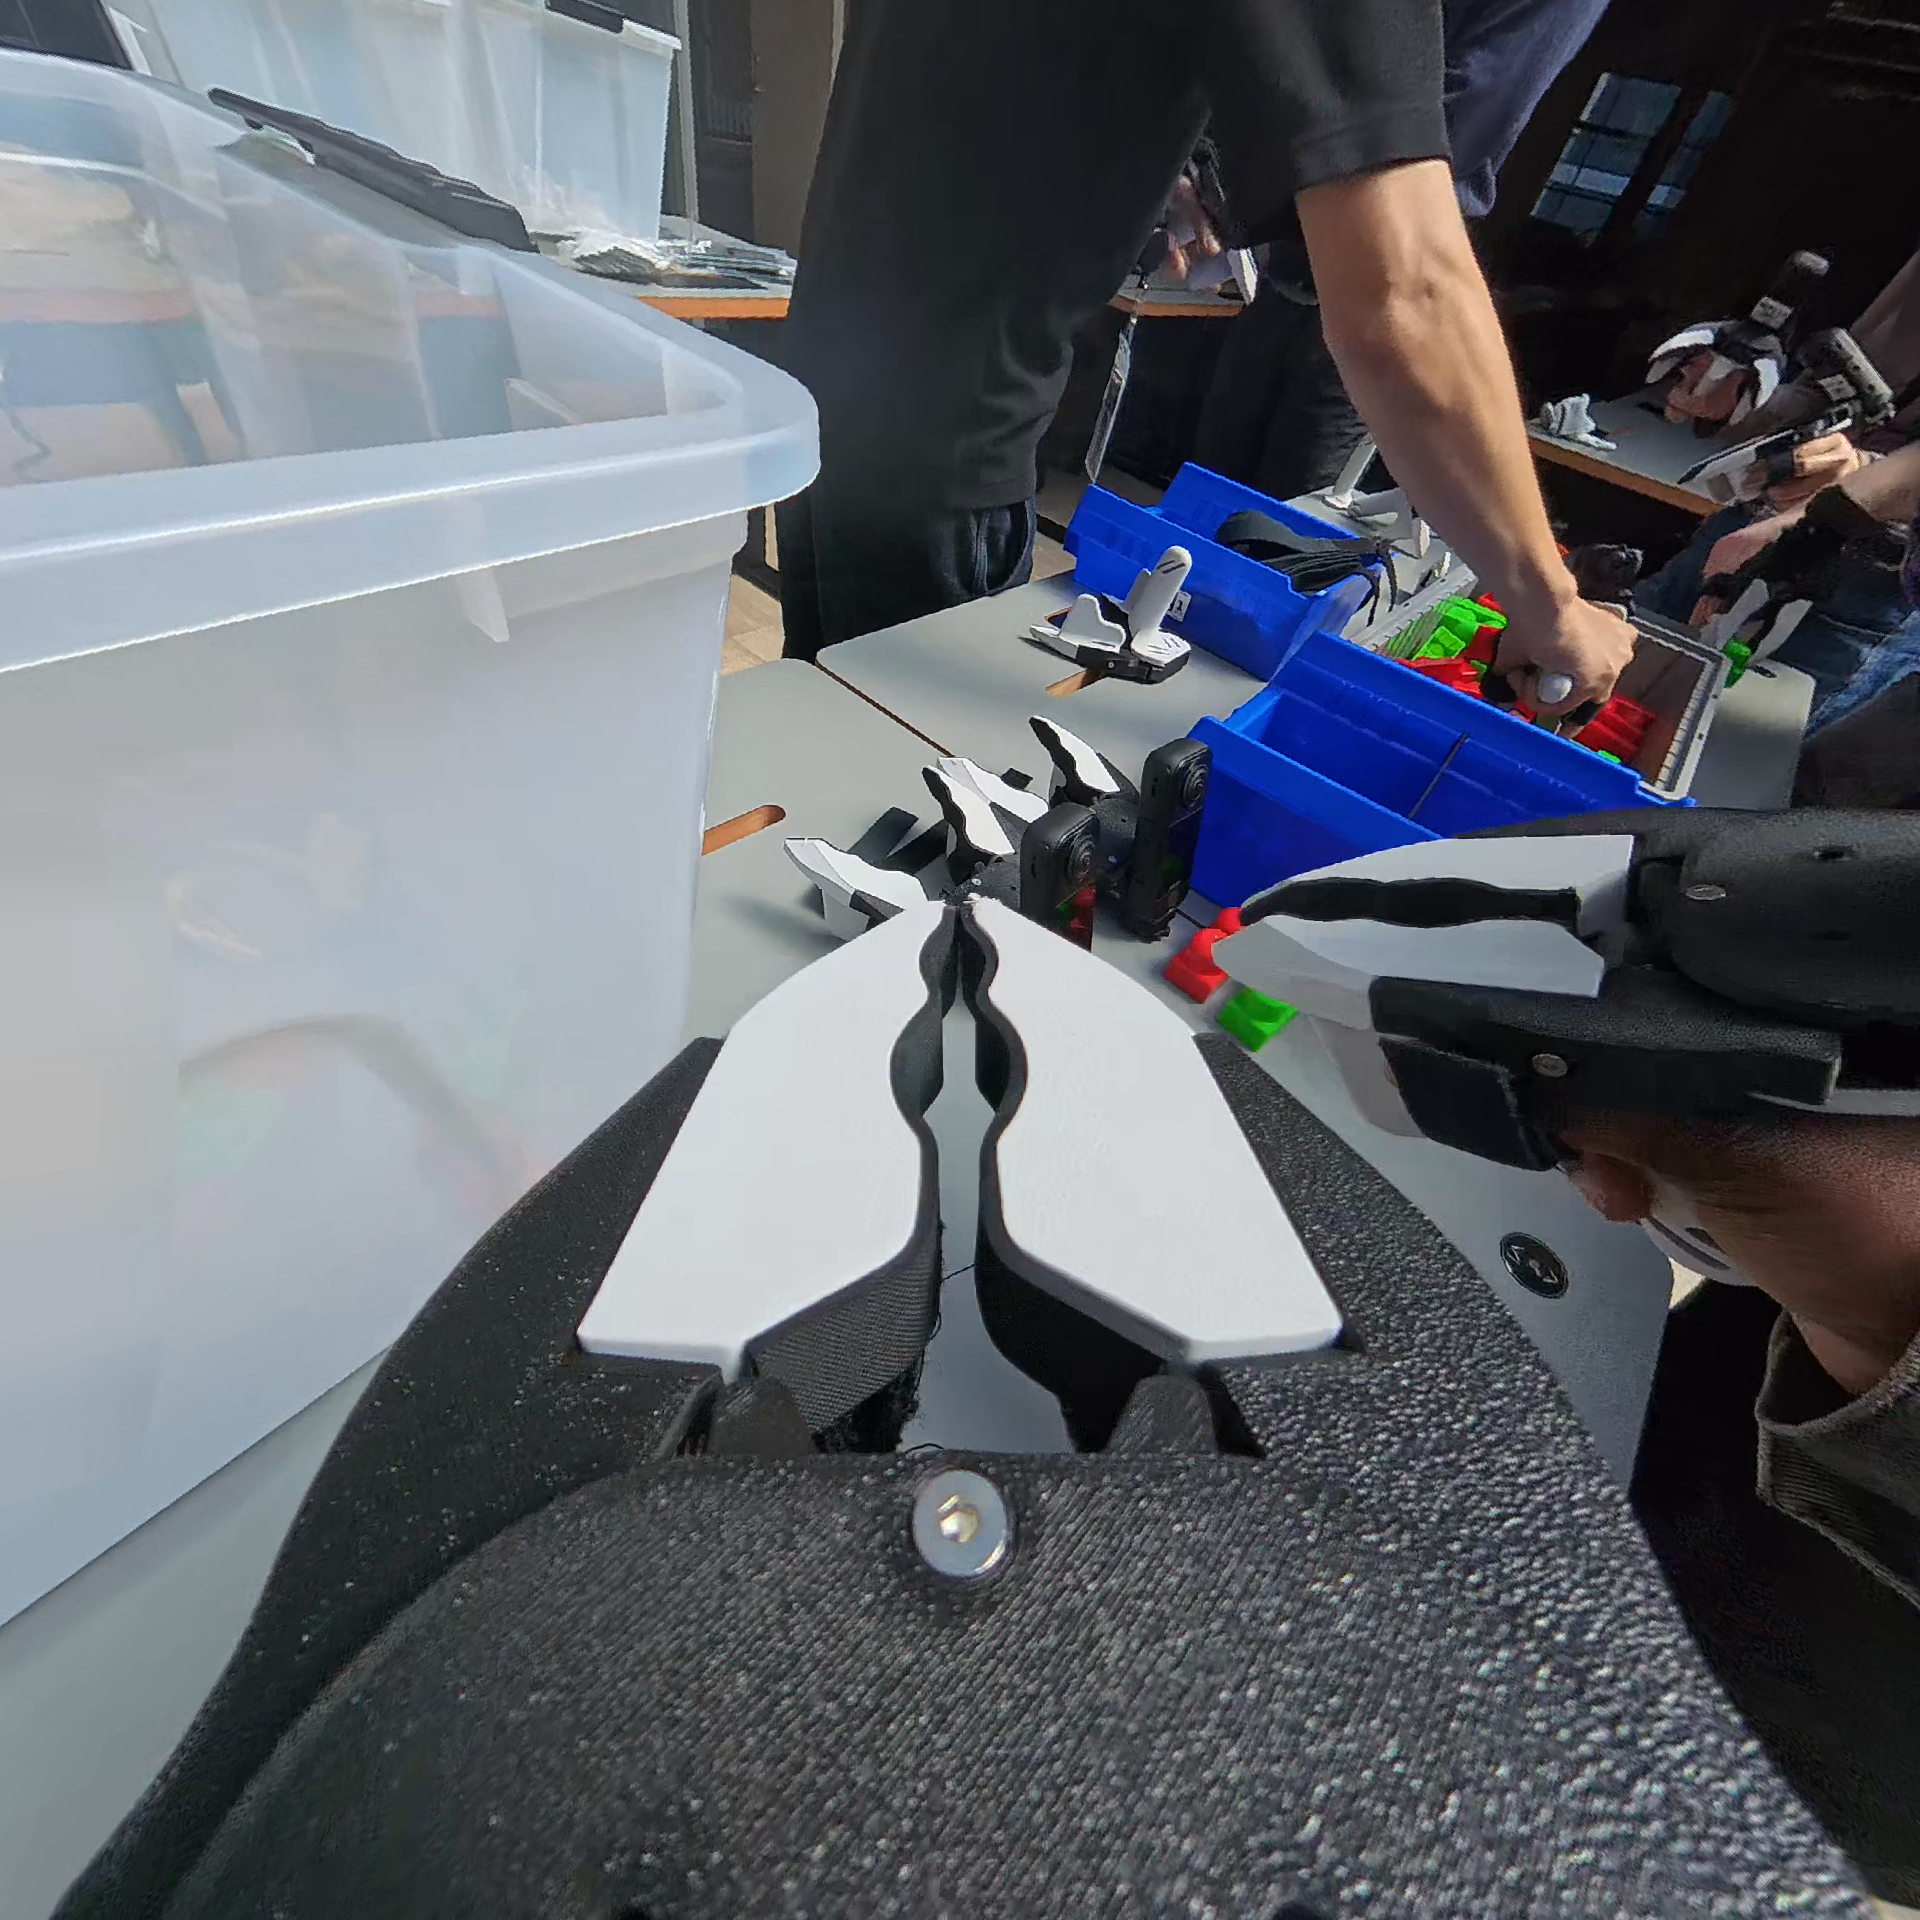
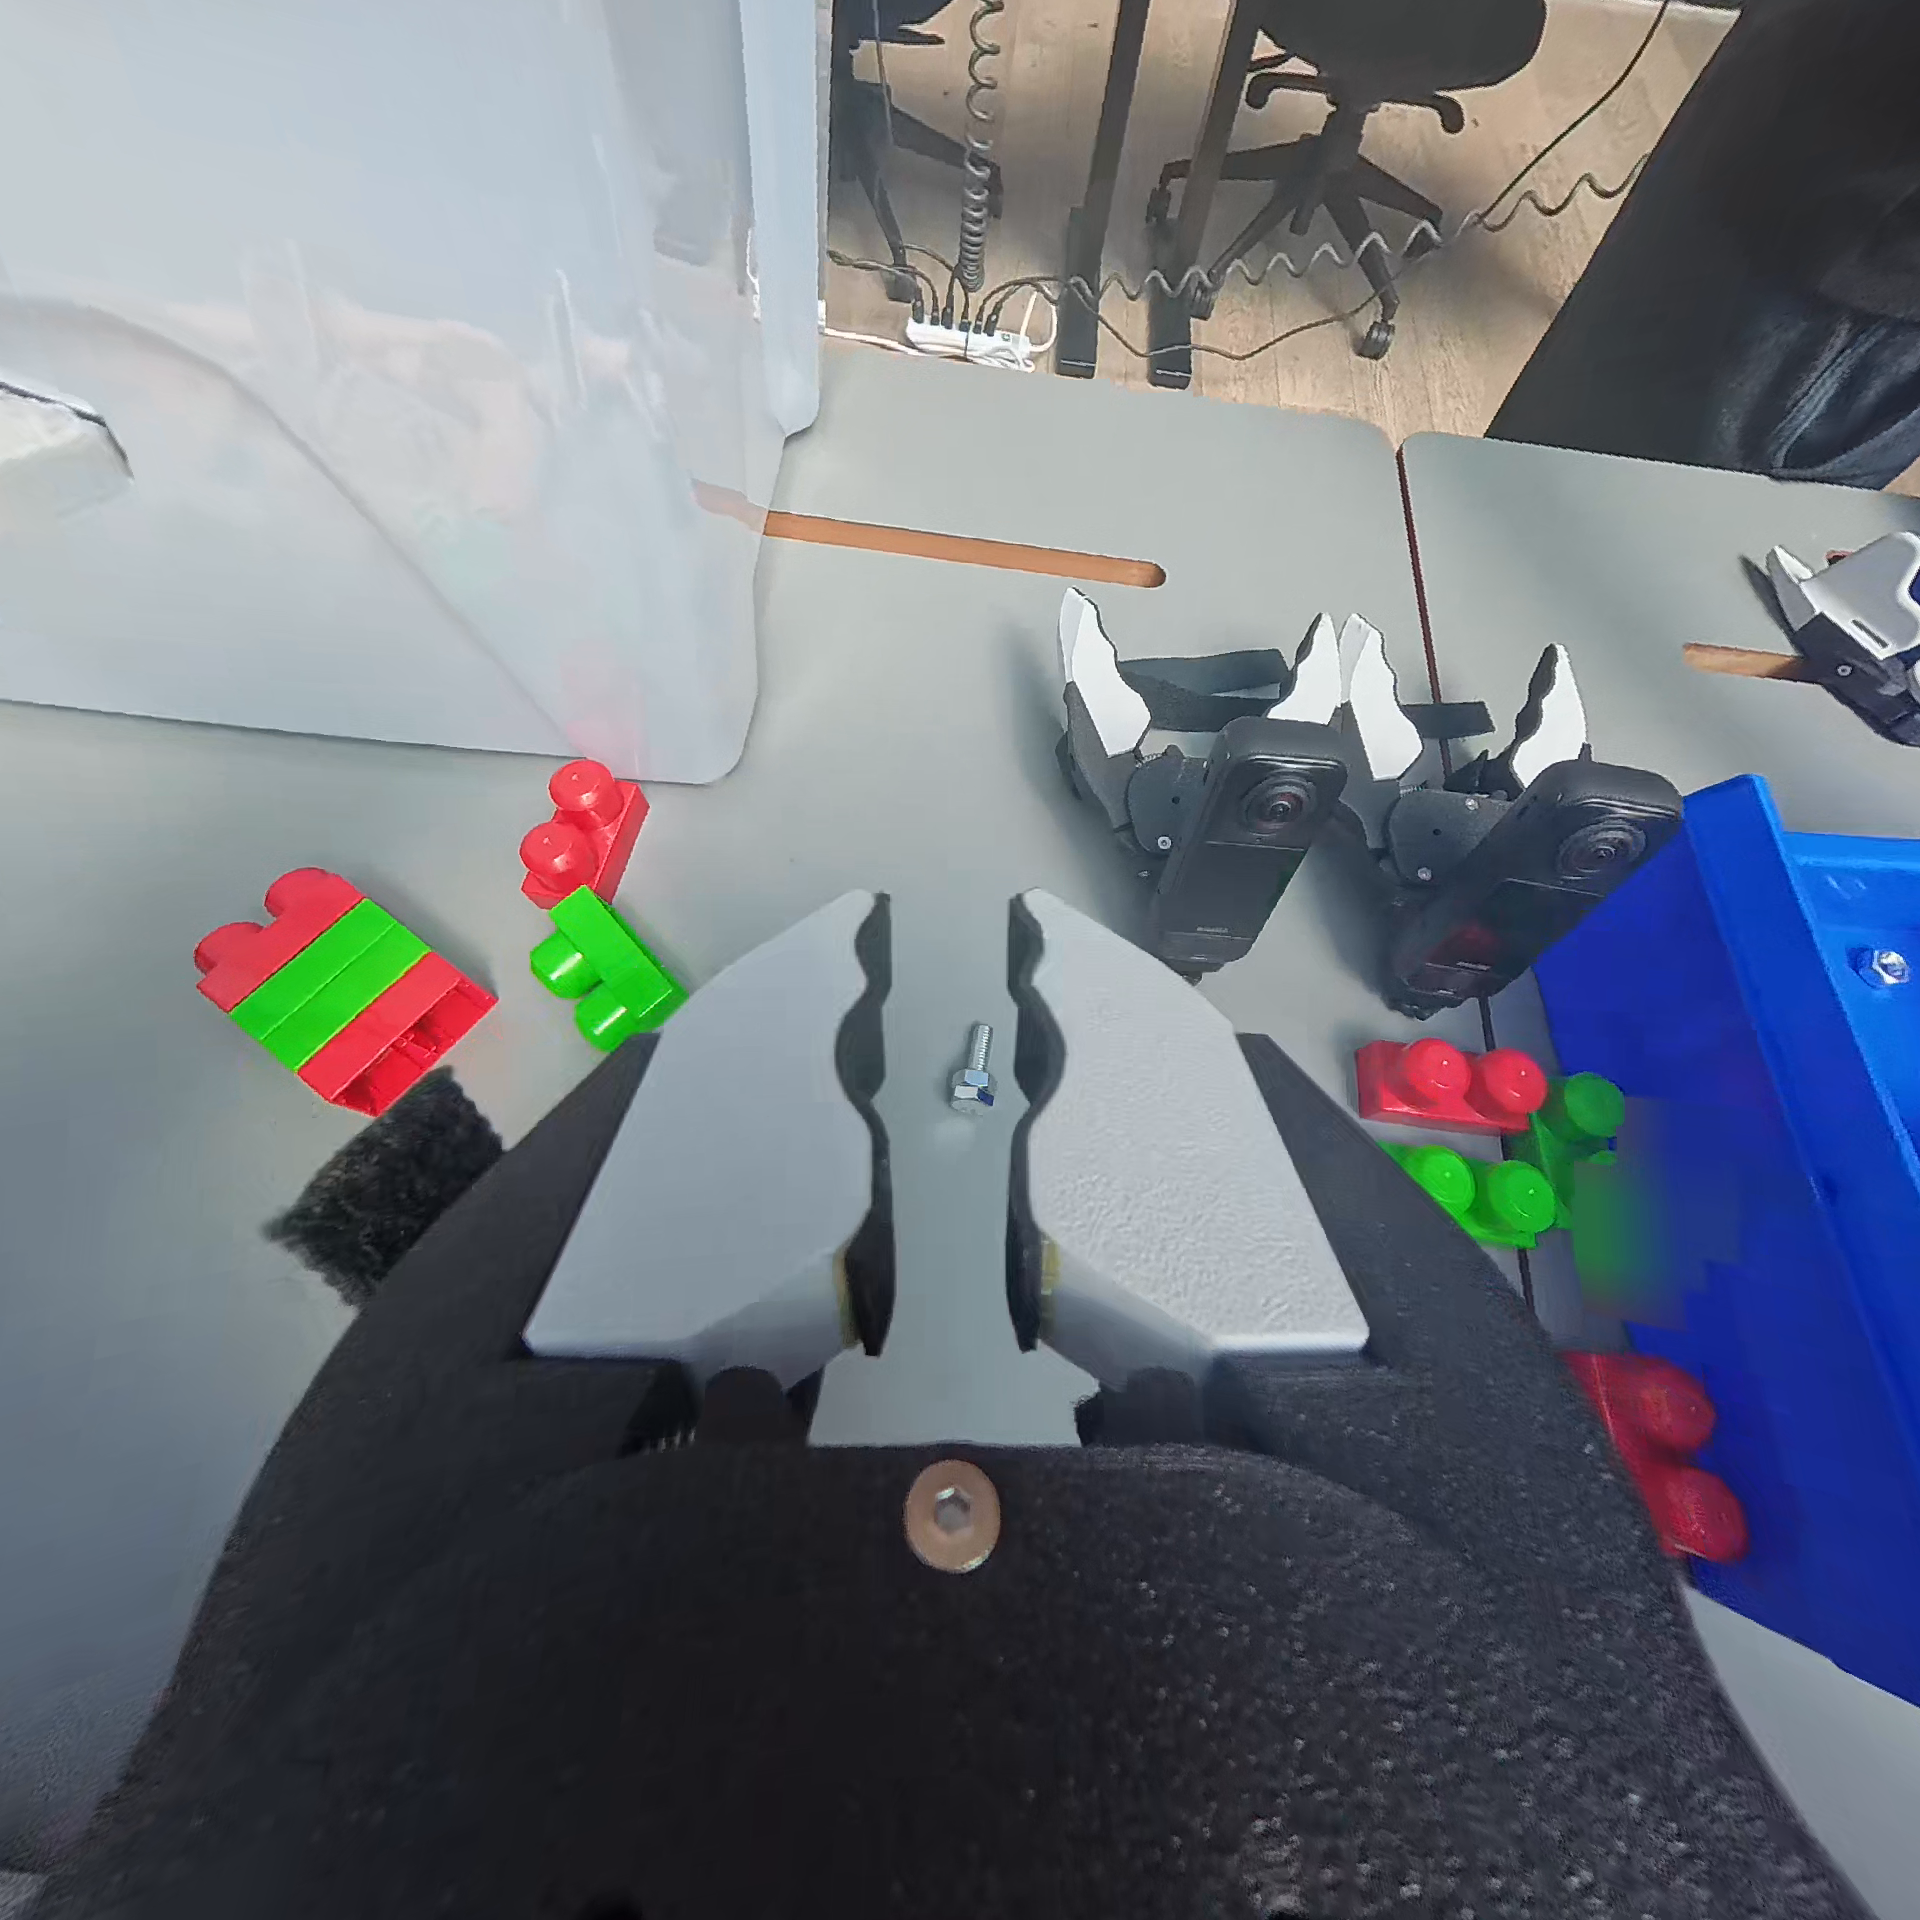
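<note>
The left hand-held gripper (image 1: 961, 906) is pinched closed, fingertips meeting with nothing between them, hovering above the grey table (image 1: 800, 727) right beside the big translucent storage bin (image 1: 364, 644). Over on the other side, the right hand-held gripper (image 2: 948, 914) stands open, its jaws parted, and look at that: a small silver bolt (image 2: 972, 1068) lies flat on the table in the gap between the two fingers, touching neither of them.

Left of that open gripper sits a red-and-green stacked block (image 2: 343, 987), with a loose red brick (image 2: 582, 831) and a green brick (image 2: 603, 971) touching end to end near the bin's corner. To the right, another red brick (image 2: 1444, 1081) lies just beside a pair of green bricks (image 2: 1486, 1190), all tight against the blue parts bin (image 2: 1766, 1143).

Further along the table, two spare grippers with black cameras (image 2: 1236, 831) rest side by side, fingers pointing away. In the left wrist view a person in a black shirt (image 1: 1039, 260) stands across the table, one hand (image 1: 1569, 655) down in a box of red and green bricks behind the blue bins.
</note>
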`<state>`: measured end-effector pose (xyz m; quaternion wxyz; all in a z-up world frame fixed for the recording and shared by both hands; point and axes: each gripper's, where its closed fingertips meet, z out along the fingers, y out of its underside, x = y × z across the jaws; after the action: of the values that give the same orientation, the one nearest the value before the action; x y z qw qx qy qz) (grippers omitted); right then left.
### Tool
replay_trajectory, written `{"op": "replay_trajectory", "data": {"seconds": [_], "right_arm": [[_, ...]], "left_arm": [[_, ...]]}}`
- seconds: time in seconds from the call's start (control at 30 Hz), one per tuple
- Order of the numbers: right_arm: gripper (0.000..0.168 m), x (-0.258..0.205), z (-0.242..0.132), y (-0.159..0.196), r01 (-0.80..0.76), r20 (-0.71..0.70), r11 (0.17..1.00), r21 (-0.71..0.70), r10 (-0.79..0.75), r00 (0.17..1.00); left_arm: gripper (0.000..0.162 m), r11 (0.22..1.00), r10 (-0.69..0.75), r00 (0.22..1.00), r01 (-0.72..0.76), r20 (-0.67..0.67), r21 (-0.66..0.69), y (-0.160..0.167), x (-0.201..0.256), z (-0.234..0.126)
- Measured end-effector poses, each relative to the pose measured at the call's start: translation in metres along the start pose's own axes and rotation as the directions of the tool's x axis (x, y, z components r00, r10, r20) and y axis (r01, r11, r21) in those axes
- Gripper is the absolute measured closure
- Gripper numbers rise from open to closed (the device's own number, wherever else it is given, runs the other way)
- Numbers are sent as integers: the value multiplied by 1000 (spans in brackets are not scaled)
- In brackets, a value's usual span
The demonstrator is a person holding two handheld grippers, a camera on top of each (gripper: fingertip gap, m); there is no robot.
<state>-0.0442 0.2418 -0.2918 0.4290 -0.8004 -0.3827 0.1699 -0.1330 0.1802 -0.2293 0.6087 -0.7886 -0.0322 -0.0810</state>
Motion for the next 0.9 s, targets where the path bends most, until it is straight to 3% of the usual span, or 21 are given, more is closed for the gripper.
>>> {"op": "replay_trajectory", "data": {"seconds": [0.03, 0.2, 0.23, 0.3, 0.33, 0.37, 0.43, 0.53, 0.67, 0.9], "right_arm": [[168, -2, -2, -2, 34, 9, 999, 22, -34, 999], [168, 0, -3, -5, 35, 6, 999, 38, -35, 999], [168, 0, -2, -4, 33, 5, 999, 39, -33, 999], [124, 2, -1, -4, 45, -10, 998, 34, -45, 999], [103, 3, 1, -1, 43, -10, 999, 11, -43, 999], [87, 2, 4, 2, 30, 6, 999, -13, -30, 1000], [82, 0, 8, 5, 6, 43, 999, -31, -5, 999], [83, 0, 8, 8, 28, 59, 999, -31, -26, 998], [90, 2, 9, 14, 59, 90, 997, -41, -55, 994], [95, 23, 7, 61, 254, 174, 959, -122, -231, 957]], "left_arm": [[162, 1000, 11, 1000, -11, 4, 2, -1, -1, -1], [162, 1000, 16, 1000, -15, 15, -25, 1, -4, 1], [152, 999, 18, 1000, -18, 12, -28, 2, -4, 2], [95, 997, 19, 999, -17, 38, -70, 8, -8, 4], [75, 995, 17, 999, -13, 34, -94, 11, -8, 5], [63, 994, 6, 1000, -3, 30, -106, 12, -9, 6], [51, 995, -12, 1000, 11, -1, -101, 10, -6, 5], [61, 996, 16, 999, -19, -32, -87, 5, -5, 1], [93, 994, 48, 997, -54, -64, -97, 8, -5, -8], [109, 986, 65, 997, -70, -41, -150, 30, -26, -43]]}}
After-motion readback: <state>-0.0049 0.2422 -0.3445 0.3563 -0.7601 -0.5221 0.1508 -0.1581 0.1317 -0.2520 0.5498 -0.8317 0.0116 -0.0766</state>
